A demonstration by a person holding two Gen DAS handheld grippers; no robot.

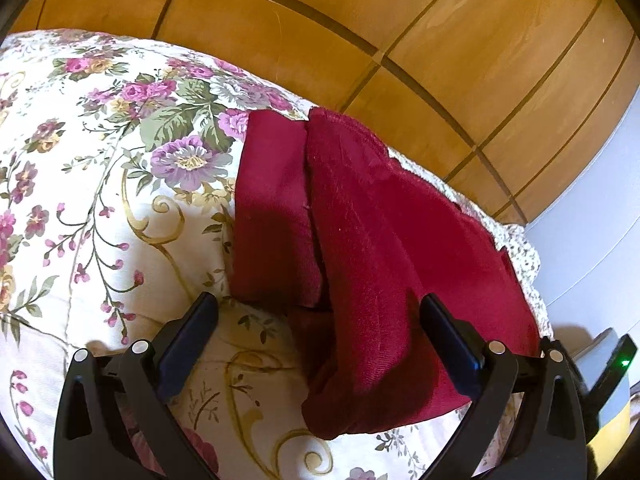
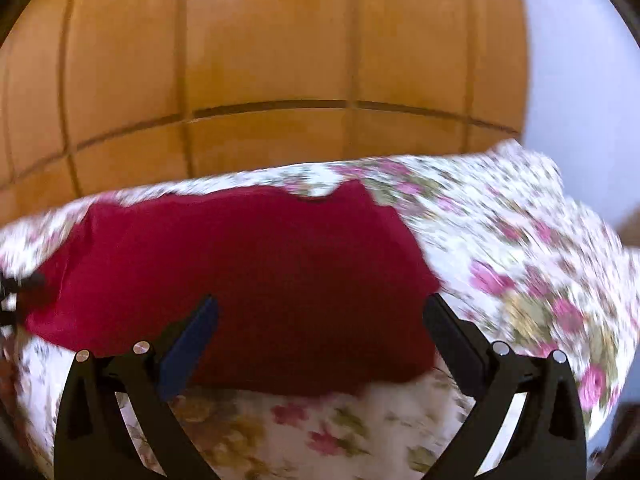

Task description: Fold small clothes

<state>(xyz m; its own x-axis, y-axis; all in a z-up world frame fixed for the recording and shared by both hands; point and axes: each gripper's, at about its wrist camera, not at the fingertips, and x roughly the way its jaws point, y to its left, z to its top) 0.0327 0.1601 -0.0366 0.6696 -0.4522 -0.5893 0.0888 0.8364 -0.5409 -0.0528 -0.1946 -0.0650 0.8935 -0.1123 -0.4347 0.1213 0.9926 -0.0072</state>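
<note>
1. Left tool [image 1: 318, 314]: released, fingers wide, empty. Red garment [image 1: 360, 240] partly folded, ahead between its fingers on the floral bed [image 1: 100, 200].
2. Right tool [image 2: 320, 316]: released, garment just ahead; view blurred.
3. Advice: grip the near hem at both corners, lift evenly, fold away.

From my left wrist camera I see the dark red garment [image 1: 380, 248] lying on the floral bedspread [image 1: 100, 200], reaching toward the bed's far edge, where wooden cabinet panels [image 1: 400, 40] stand behind. It lies in two long folds side by side, the left one flatter, the right one thicker and overlapping it. My left gripper [image 1: 318, 312] has its jaws spread wide, holding nothing; the near end of the thick fold sits between them, close by the right finger [image 1: 448, 340]. A dark device with a green light [image 1: 624, 360] shows at the right edge.
</note>
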